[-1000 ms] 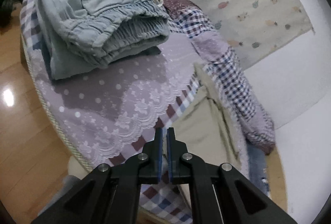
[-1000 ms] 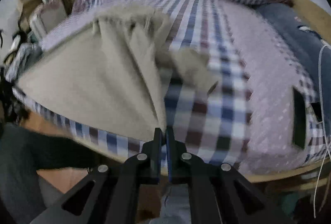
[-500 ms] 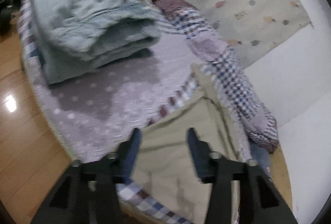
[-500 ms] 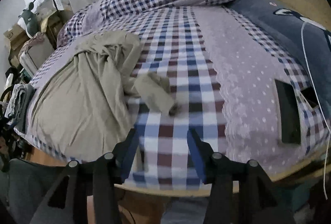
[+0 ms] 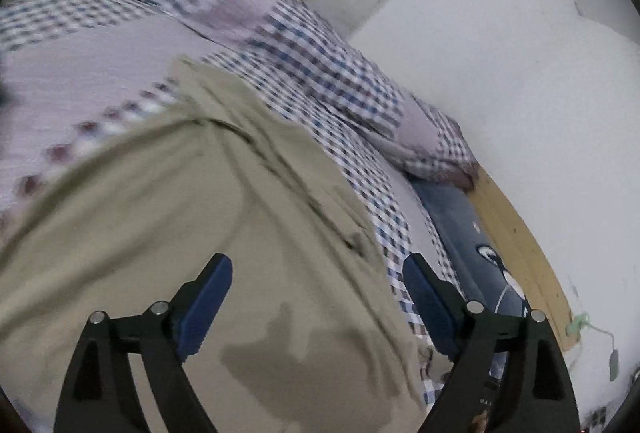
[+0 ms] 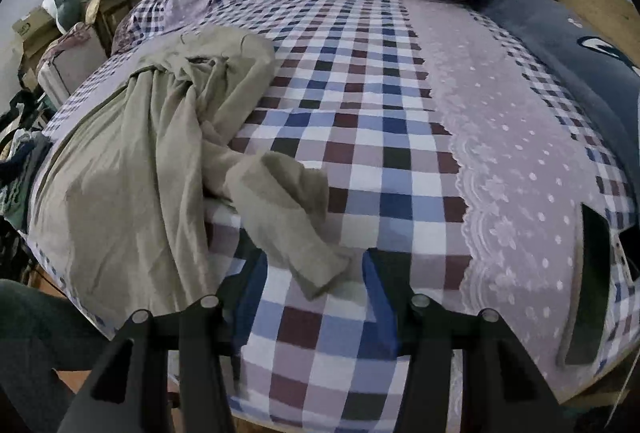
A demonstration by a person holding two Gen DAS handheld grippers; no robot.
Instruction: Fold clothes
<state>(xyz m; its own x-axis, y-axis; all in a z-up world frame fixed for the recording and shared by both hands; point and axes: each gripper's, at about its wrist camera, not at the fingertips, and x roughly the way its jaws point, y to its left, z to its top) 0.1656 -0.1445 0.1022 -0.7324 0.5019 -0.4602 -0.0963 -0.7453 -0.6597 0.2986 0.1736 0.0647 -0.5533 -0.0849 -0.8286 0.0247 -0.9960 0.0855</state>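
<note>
Since the tan shirt [image 6: 120,185] is soft and floppy, my empty right claw [image 6: 316,265], half open, should pinch its sleeve end [image 6: 316,269] while my empty left claw [image 5: 318,281] is opening wide.

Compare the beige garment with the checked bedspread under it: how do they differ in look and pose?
The beige garment is plain; the checked bedspread has blue, maroon and white squares. The garment lies crumpled, one part trailing out; the bedspread lies spread flat. The garment covers one side only; the bedspread runs across the whole bed. Both are soft fabric.
</note>
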